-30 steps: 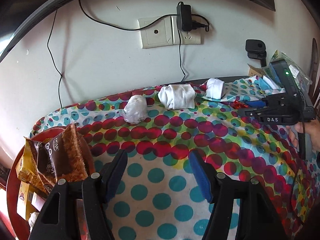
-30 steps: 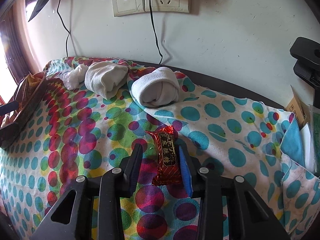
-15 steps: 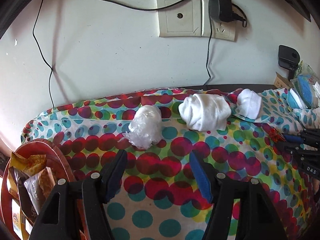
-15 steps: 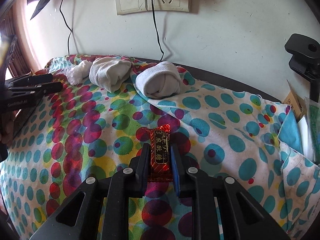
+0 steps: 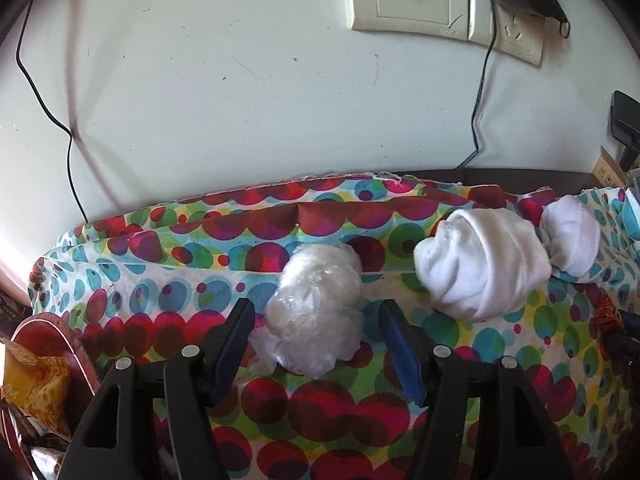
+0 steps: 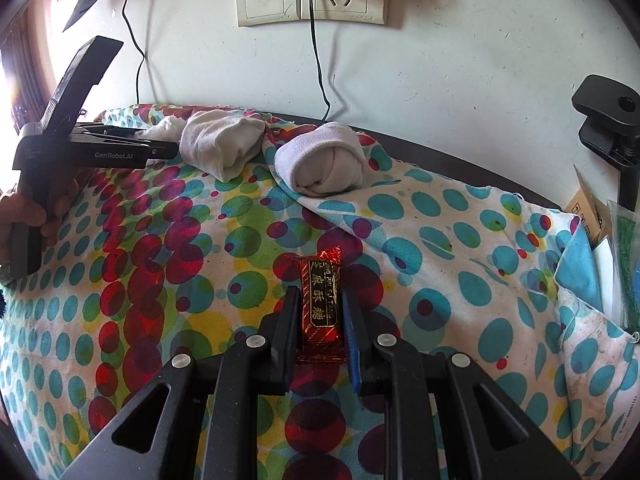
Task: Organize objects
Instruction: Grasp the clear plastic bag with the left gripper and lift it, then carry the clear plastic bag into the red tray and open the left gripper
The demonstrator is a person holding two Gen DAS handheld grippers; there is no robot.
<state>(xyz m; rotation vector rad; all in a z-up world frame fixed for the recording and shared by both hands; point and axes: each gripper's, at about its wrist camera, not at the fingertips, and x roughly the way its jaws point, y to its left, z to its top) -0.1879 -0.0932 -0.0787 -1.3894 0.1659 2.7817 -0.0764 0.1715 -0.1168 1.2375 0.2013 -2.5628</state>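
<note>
The right hand-held gripper (image 6: 320, 312) pinches a red candy wrapper (image 6: 322, 304) on the dotted cloth (image 6: 440, 240).

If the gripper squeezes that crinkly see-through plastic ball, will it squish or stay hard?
The plastic ball looks like a crumpled, wrinkled bag, so it will probably squish and crackle. It seems thin and airy, likely very light. Sitting between the left gripper and its open jaws, it may spring back once released.

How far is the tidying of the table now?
Done: some snack packets already lie in the red tray. In hand: the right gripper is shut on the red candy; the left gripper is open around the plastic bag, not pressing it. Left: both rolled socks near the wall.
</note>
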